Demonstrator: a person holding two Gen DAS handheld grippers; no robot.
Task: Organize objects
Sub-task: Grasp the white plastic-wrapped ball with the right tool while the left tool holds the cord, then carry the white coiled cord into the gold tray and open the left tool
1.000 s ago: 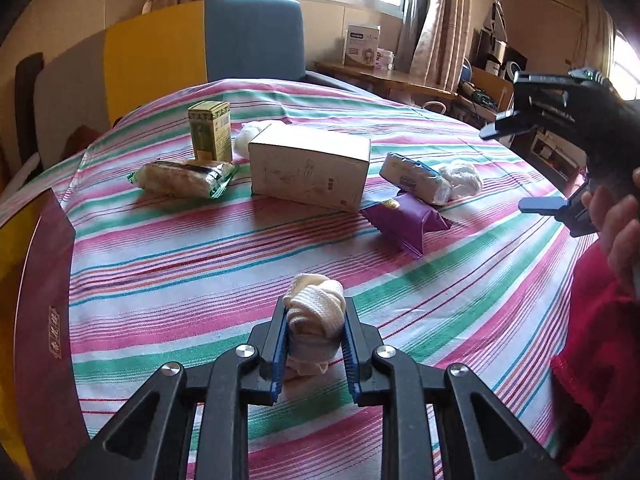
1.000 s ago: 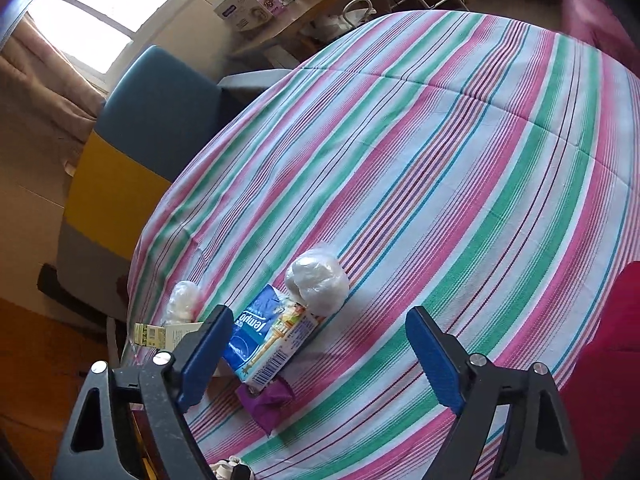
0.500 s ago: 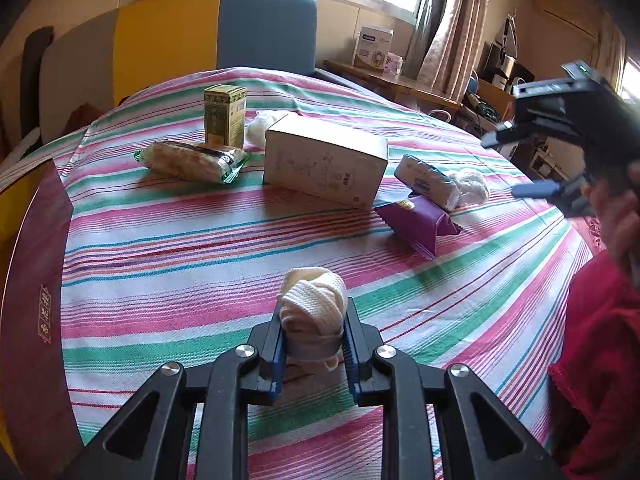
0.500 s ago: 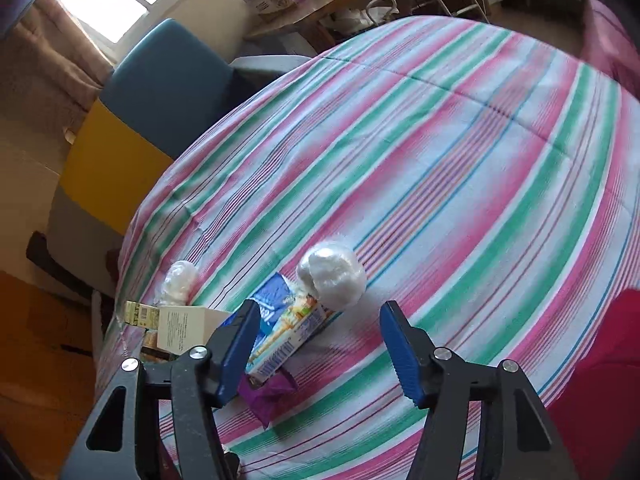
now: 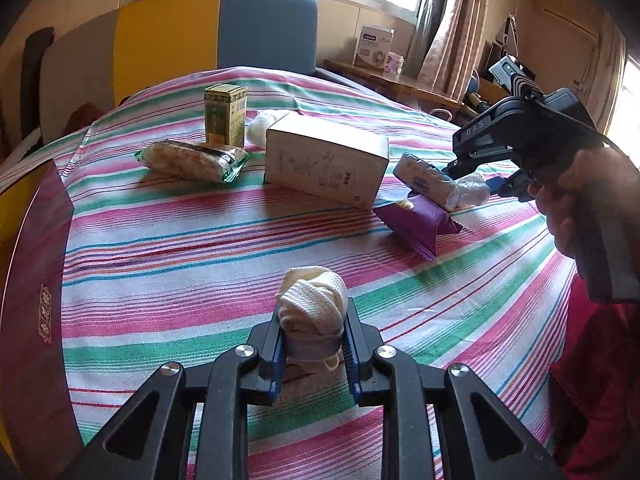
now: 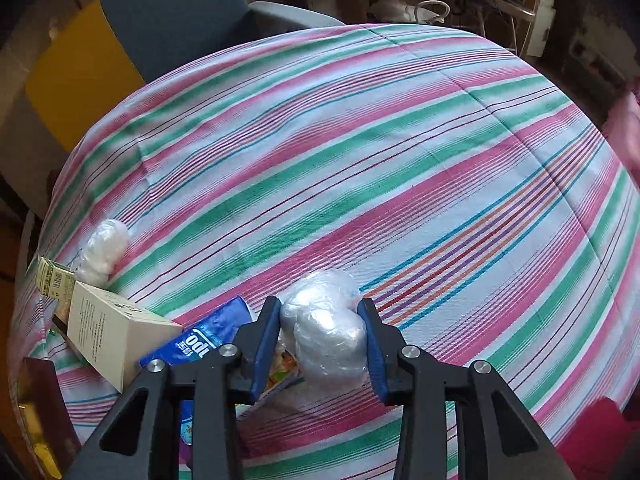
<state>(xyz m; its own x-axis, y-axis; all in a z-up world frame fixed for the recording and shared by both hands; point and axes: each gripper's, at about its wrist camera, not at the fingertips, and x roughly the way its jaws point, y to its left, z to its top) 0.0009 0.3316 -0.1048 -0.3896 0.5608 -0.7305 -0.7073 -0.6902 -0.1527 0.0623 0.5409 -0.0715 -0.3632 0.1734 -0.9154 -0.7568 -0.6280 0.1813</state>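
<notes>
left gripper (image 5: 313, 338) clamps rolled sock (image 5: 313, 300) | right gripper (image 6: 320, 336) brackets plastic-wrapped bundle (image 6: 326, 332)

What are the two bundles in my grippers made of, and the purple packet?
The left gripper holds a cream bundle: knitted cloth, matte, ribbed weave showing. The right gripper pinches a white bundle: thin clear plastic film, glossy and crinkled. The purple packet: probably plastic or foil wrapper with a crimped edge.
</notes>
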